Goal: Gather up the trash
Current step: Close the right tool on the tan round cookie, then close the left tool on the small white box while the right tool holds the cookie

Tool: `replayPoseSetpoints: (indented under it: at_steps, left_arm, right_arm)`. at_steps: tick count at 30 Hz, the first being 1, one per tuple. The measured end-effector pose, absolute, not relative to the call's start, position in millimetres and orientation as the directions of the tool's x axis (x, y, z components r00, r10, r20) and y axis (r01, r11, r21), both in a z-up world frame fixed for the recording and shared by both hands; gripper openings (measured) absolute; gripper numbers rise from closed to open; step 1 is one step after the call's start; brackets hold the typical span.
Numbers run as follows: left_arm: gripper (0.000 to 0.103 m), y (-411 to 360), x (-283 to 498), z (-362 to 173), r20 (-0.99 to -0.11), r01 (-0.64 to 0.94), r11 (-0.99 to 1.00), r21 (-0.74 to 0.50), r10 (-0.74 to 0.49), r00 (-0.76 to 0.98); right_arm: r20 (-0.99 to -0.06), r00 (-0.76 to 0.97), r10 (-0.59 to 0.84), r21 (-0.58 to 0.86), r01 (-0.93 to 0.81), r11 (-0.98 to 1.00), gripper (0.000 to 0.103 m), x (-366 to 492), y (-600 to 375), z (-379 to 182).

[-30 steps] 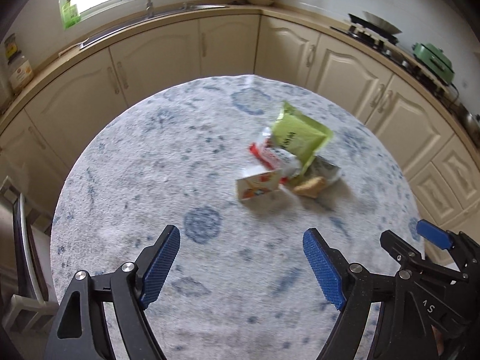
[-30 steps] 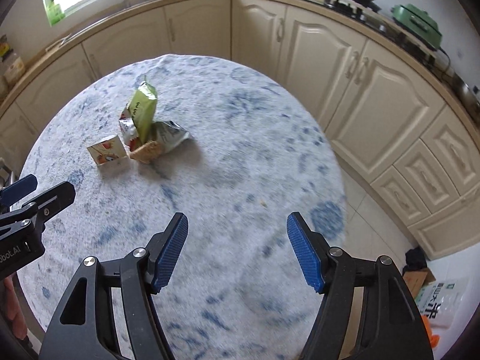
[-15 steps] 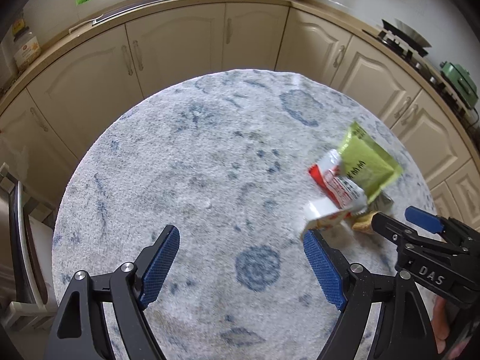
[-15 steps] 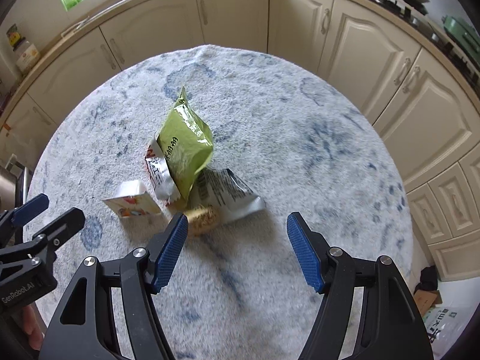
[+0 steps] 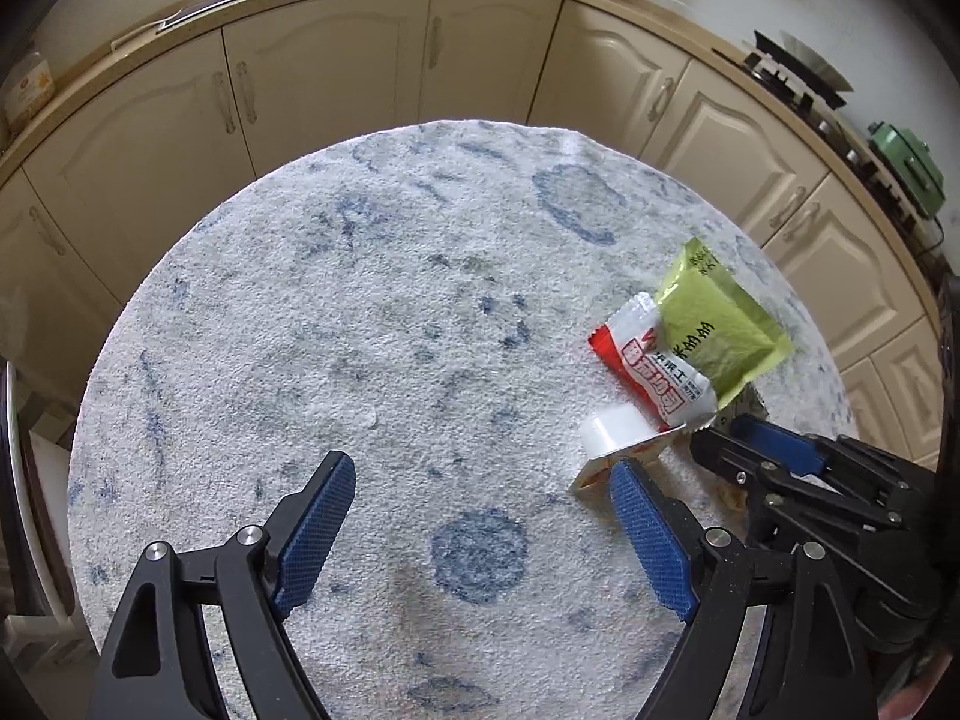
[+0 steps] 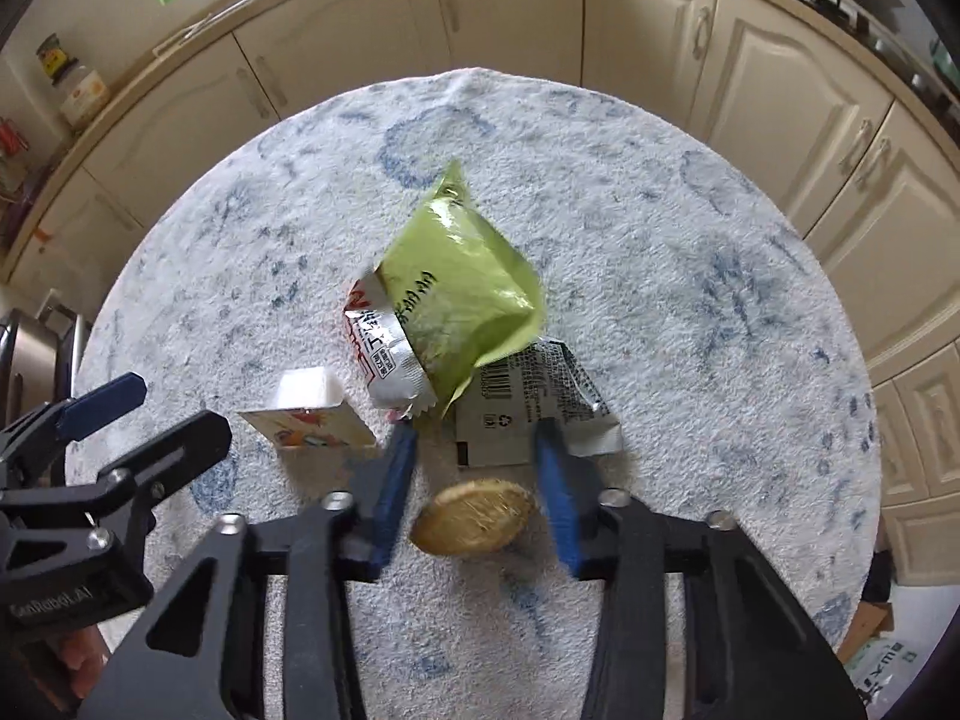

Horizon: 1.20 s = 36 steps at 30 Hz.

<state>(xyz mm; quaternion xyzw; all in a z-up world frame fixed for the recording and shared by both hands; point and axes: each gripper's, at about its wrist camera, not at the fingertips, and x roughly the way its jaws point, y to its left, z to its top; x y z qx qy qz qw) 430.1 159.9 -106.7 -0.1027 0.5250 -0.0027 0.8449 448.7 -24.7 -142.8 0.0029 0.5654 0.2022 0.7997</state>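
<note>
biscuit (image 6: 473, 516) flat between right gripper (image 6: 474, 480) fingers, apparently untouched | long axis crosswise

The worktop (image 6: 690, 312) is white, mottled with blue. One packet (image 6: 462, 294) is lime green, another (image 5: 651, 369) red and white. The cabinets (image 5: 324, 72) are cream.

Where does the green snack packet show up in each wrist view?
Left wrist: green snack packet right of centre, near the table's right edge.
Right wrist: green snack packet centre frame, beyond the open right gripper.
Shared landmark: the red-and-white wrapper tucked against it.
</note>
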Motion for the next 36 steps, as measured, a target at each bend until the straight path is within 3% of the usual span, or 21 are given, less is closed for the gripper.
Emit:
replayPoseSetpoints:
  at_steps: [7,10,14,19,22,24,27,31,34,36]
  left_arm:
    - [0.083,160.2,432.4,-105.6,-0.888,-0.116,0.976,-0.183,-0.114,0.445]
    - [0.084,159.5,431.8,-105.3,-0.89,-0.116,0.974,-0.195,-0.125,0.439]
    - [0.084,156.2,430.7,-105.1,-0.891,-0.117,0.973,-0.197,-0.128,0.435]
    - [0.085,150.6,428.8,-102.6,-0.891,-0.097,0.975,-0.199,-0.138,0.433]
    - [0.085,148.7,427.4,-102.2,-0.892,-0.095,0.976,-0.198,-0.139,0.43]
    - [0.085,148.1,426.4,-103.0,-0.892,-0.095,0.973,-0.208,-0.149,0.426]
    - [0.085,145.6,425.3,-104.0,-0.895,-0.094,0.973,-0.209,-0.152,0.42]
    - [0.085,142.2,428.7,-102.4,-0.895,-0.094,0.974,-0.205,-0.147,0.422]
    - [0.096,137.7,434.5,-102.4,-0.896,-0.089,0.977,-0.195,-0.14,0.422]
    - [0.097,133.9,439.2,-105.1,-0.897,-0.086,0.977,-0.194,-0.141,0.419]
  right_arm:
    - [-0.902,0.267,0.338,0.258,-0.295,0.92,0.027,437.7,-44.3,-143.9]
    - [-0.899,0.253,0.358,0.269,-0.326,0.906,0.039,431.8,-46.9,-144.0]
    - [-0.909,0.258,0.328,0.231,-0.345,0.91,0.04,426.1,-43.2,-143.6]
    - [-0.908,0.263,0.327,0.218,-0.371,0.903,0.054,408.5,-44.0,-144.2]
    - [-0.906,0.282,0.316,0.201,-0.372,0.906,0.054,398.8,-48.6,-144.3]
    - [-0.902,0.317,0.293,0.161,-0.382,0.91,0.044,393.0,-48.7,-144.6]
    - [-0.894,0.35,0.281,0.142,-0.375,0.916,0.036,391.3,-50.6,-145.3]
    - [-0.887,0.343,0.309,0.174,-0.372,0.912,0.035,393.4,-55.9,-144.7]
    - [-0.879,0.339,0.334,0.212,-0.348,0.913,0.035,397.1,-66.0,-142.3]
    - [-0.874,0.359,0.327,0.211,-0.325,0.922,0.035,400.3,-75.2,-138.8]
